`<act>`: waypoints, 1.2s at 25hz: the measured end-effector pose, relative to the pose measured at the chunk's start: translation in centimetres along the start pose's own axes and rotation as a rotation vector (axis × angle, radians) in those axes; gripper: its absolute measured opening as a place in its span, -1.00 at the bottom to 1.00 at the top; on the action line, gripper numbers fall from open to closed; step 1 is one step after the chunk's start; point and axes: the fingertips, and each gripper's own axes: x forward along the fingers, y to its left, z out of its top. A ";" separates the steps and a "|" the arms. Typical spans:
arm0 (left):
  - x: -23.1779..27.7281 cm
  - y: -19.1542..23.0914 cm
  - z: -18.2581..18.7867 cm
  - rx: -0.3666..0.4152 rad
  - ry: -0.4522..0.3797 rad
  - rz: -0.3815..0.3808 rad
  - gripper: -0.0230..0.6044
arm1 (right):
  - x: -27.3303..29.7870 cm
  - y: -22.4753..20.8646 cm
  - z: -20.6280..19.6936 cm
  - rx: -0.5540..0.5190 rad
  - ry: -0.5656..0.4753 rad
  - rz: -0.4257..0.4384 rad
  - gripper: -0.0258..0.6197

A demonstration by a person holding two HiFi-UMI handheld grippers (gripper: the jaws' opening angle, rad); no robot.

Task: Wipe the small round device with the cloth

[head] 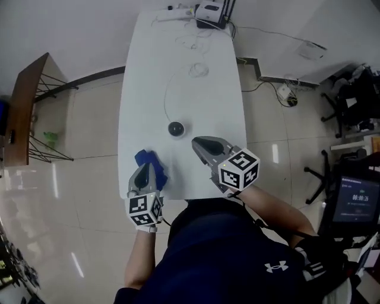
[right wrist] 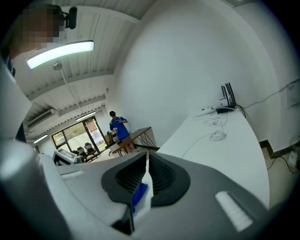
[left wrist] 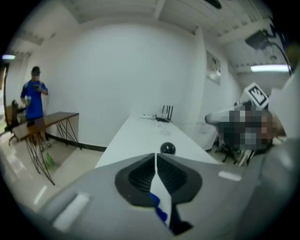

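Note:
The small round black device (head: 176, 128) sits on the white table (head: 148, 89), with a thin cable running from it to the far end. A crumpled blue cloth (head: 151, 161) lies near the front edge, left of the device. My left gripper (head: 146, 168) hovers over the cloth's near side. In the left gripper view its jaws (left wrist: 155, 158) are shut; the fingertips meet with nothing pinched, the cloth (left wrist: 161, 211) shows below the gap, and the device (left wrist: 168, 148) lies just ahead. My right gripper (head: 196, 143) (right wrist: 146, 159) is shut and empty, right of the device.
A router (head: 211, 13), a power strip and a coil of cable (head: 198, 70) occupy the table's far end. A wooden side table (head: 24, 113) stands to the left, office chairs (head: 350, 107) and a monitor (head: 356, 199) to the right. A person in blue (left wrist: 35, 98) stands far off.

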 end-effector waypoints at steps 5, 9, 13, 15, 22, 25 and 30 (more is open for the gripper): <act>-2.3 -2.7 3.1 -0.083 -0.078 -0.057 -0.92 | -0.7 2.4 0.8 -0.092 -0.031 0.044 -0.87; -3.1 -5.7 5.1 -0.088 -0.125 -0.119 -0.92 | -1.7 3.8 1.8 -0.164 -0.050 0.059 -0.87; -3.2 -9.2 6.9 -0.034 -0.180 -0.188 -0.92 | -4.1 4.4 3.5 -0.194 -0.089 0.054 -0.87; -2.9 -9.6 7.8 -0.017 -0.205 -0.193 -0.92 | -4.5 4.5 4.7 -0.215 -0.106 0.054 -0.87; -3.4 -7.0 8.8 -0.038 -0.235 -0.141 -0.92 | -2.6 5.4 4.6 -0.273 -0.072 0.067 -0.87; -3.9 -6.8 8.9 -0.028 -0.251 -0.128 -0.92 | -2.3 5.7 4.3 -0.309 -0.064 0.075 -0.87; -4.8 -6.7 9.1 -0.008 -0.273 -0.116 -0.92 | -1.9 6.4 4.4 -0.339 -0.071 0.077 -0.87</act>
